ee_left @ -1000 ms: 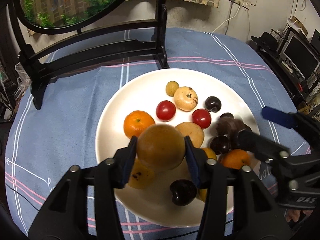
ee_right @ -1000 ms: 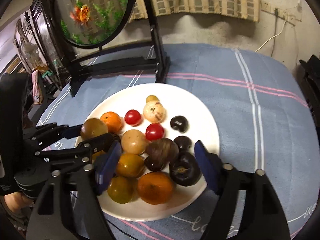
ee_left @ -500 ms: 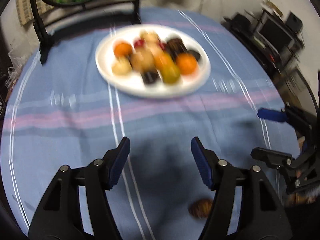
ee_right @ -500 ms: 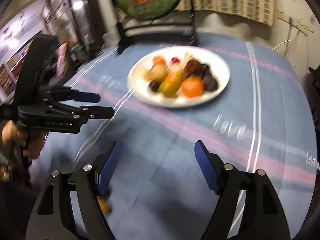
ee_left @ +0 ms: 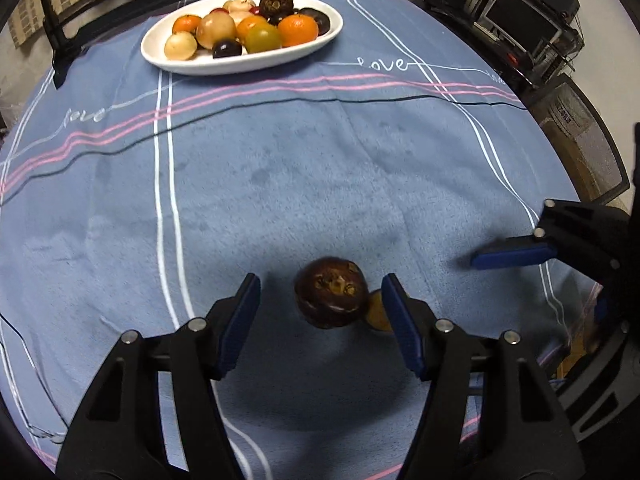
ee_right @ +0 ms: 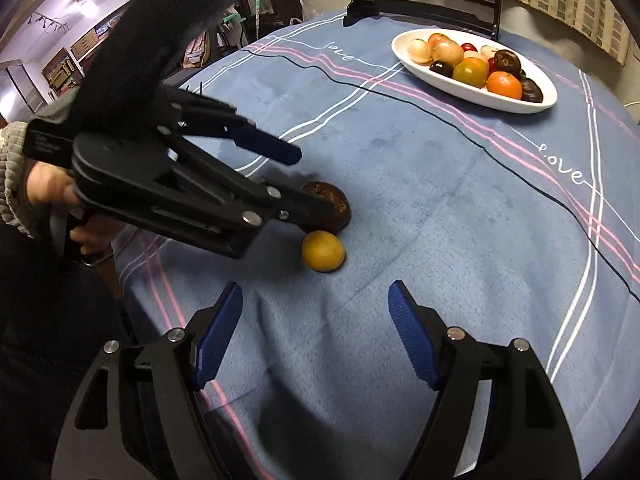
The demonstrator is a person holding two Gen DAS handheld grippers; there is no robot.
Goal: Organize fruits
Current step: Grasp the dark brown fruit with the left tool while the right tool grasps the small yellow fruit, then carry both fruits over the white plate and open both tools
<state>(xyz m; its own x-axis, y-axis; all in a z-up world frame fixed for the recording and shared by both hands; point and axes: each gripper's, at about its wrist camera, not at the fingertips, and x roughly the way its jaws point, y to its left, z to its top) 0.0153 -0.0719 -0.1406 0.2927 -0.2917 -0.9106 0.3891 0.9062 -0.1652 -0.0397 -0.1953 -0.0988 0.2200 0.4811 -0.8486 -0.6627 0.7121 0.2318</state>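
A dark brown round fruit (ee_left: 331, 298) lies on the blue tablecloth between the open fingers of my left gripper (ee_left: 320, 316), which do not touch it. A small yellow fruit (ee_right: 323, 251) lies right beside it, half hidden behind it in the left wrist view (ee_left: 376, 314). In the right wrist view the left gripper (ee_right: 298, 182) reaches around the brown fruit (ee_right: 330, 206). My right gripper (ee_right: 316, 332) is open and empty, just short of the yellow fruit. A white plate (ee_left: 240, 65) piled with several fruits stands at the far side of the table.
The plate also shows in the right wrist view (ee_right: 472, 92). A black stand (ee_left: 132, 4) with a round picture is behind the plate. The right gripper's blue finger (ee_left: 514, 256) shows at the right. The table edge and a chair (ee_left: 580, 136) are on the right.
Both grippers have pulled back from the plate to the near part of the table. The left gripper no longer holds the round fruit it held; it is now open around a brown fruit on the cloth.
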